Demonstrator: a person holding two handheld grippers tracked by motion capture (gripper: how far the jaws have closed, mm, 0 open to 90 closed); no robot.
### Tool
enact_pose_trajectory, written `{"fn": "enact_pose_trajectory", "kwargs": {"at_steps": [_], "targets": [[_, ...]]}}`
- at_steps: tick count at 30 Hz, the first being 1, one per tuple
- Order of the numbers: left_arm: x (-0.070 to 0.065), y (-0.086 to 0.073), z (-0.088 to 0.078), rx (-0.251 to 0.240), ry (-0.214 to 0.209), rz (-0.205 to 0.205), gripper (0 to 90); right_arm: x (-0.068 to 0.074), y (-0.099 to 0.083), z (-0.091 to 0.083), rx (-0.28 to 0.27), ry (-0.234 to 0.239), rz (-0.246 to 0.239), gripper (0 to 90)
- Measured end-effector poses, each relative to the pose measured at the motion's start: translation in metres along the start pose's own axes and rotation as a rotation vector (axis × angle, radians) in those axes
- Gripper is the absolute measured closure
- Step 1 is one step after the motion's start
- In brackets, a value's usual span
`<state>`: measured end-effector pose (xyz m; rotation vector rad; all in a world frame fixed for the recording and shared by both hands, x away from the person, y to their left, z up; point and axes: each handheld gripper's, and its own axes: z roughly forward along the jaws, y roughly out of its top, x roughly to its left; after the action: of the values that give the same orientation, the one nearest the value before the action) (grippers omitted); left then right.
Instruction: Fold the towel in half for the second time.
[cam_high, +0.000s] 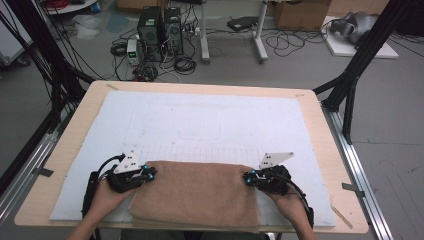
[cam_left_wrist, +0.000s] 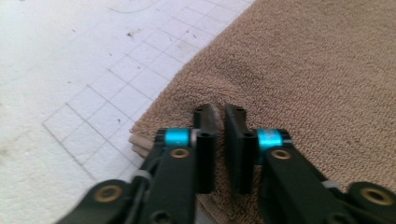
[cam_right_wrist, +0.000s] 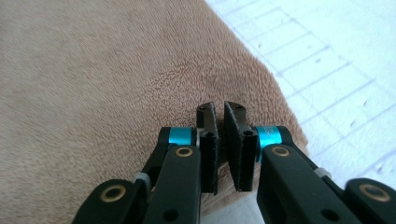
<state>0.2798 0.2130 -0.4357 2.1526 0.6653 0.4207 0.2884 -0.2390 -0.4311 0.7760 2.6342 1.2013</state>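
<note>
A folded brown towel (cam_high: 197, 192) lies on the white foam mat (cam_high: 200, 120) near the table's front edge. My left gripper (cam_high: 150, 172) sits at the towel's far left corner, and my right gripper (cam_high: 248, 176) at its far right corner. In the left gripper view the gripper (cam_left_wrist: 220, 112) has its jaws drawn together to a thin slit over the towel's (cam_left_wrist: 303, 70) layered edge. The right gripper (cam_right_wrist: 219, 106) looks the same over the rounded corner of the towel (cam_right_wrist: 93, 93). I see no cloth pinched between either pair.
The mat, with a faint pencilled grid (cam_high: 200, 152), covers most of the wooden table (cam_high: 320, 130). Black frame struts (cam_high: 350, 85) stand at the table's right and left. Computers and cables (cam_high: 160, 35) lie on the floor beyond.
</note>
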Motion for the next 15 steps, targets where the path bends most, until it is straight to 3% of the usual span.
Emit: {"fn": "enact_pose_trajectory", "kwargs": {"at_steps": [4, 8, 10, 13, 15], "targets": [[0.001, 0.008, -0.011, -0.073, 0.016, -0.011, 86.2, 0.0, 0.013, -0.015, -0.051, -0.02, -0.013, 84.8], [-0.002, 0.011, -0.015, -0.087, 0.03, 0.004, 84.4, -0.003, 0.024, -0.024, -0.048, -0.05, -0.03, 83.7], [-0.005, 0.008, -0.018, -0.093, 0.011, -0.013, 67.1, -0.002, 0.022, -0.023, -0.058, -0.039, -0.01, 69.3], [-0.015, 0.0, -0.027, -0.102, -0.025, 0.003, 62.1, 0.007, 0.018, -0.024, -0.08, -0.016, 0.001, 61.8], [-0.023, -0.006, -0.034, -0.107, -0.05, 0.02, 60.8, 0.017, 0.015, -0.026, -0.099, 0.031, -0.006, 60.7]]}}
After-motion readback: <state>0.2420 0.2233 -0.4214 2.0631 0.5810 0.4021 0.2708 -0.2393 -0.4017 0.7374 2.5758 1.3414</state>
